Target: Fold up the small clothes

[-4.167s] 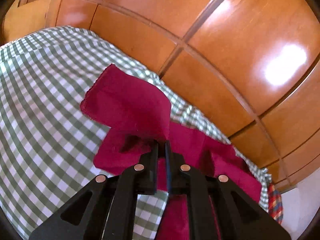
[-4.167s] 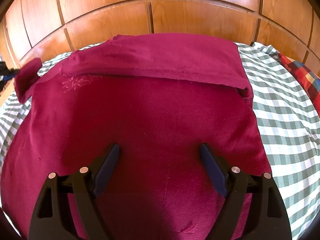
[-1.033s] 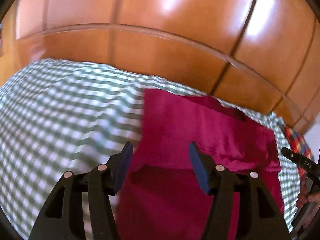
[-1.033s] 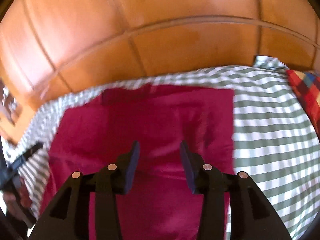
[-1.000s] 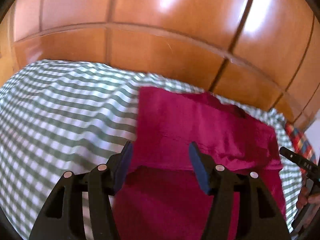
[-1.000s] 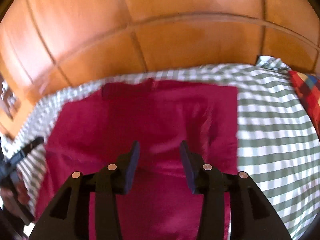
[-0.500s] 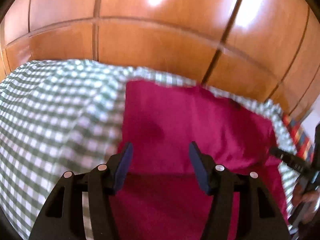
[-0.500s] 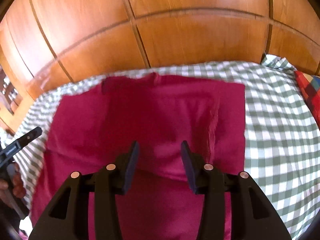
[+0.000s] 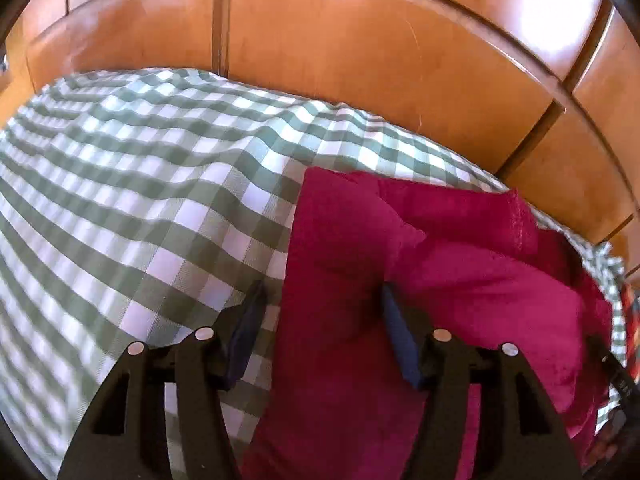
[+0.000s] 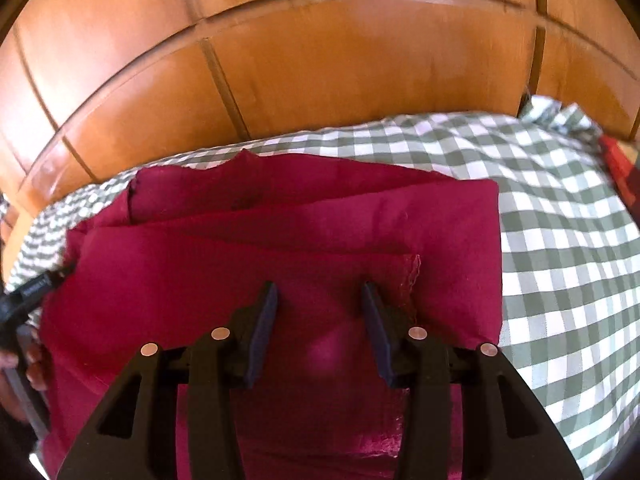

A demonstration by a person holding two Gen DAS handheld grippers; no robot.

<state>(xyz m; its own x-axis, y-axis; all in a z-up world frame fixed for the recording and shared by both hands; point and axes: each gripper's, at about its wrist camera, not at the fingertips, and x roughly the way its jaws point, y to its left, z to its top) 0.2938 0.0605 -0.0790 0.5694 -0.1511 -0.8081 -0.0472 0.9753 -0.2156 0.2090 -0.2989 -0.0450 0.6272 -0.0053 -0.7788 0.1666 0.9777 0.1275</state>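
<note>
The soft, limp crimson garment [image 10: 280, 264] lies part-folded near the checked bedcover's [image 10: 560, 240] headboard edge, best pinched at its side hems, under the left gripper [image 9: 320, 320] and right gripper [image 10: 318, 312], both parted and empty.

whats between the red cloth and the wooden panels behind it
A strip of the green checked sheet, bare, separates the red cloth from the wooden panels; the right wrist view shows it best.

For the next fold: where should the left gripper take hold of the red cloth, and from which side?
Probably its straight left edge, coming from the checked cover side. That edge lies flat and free, and the left gripper stands open astride it, one finger over the cover, one over the red cloth.
</note>
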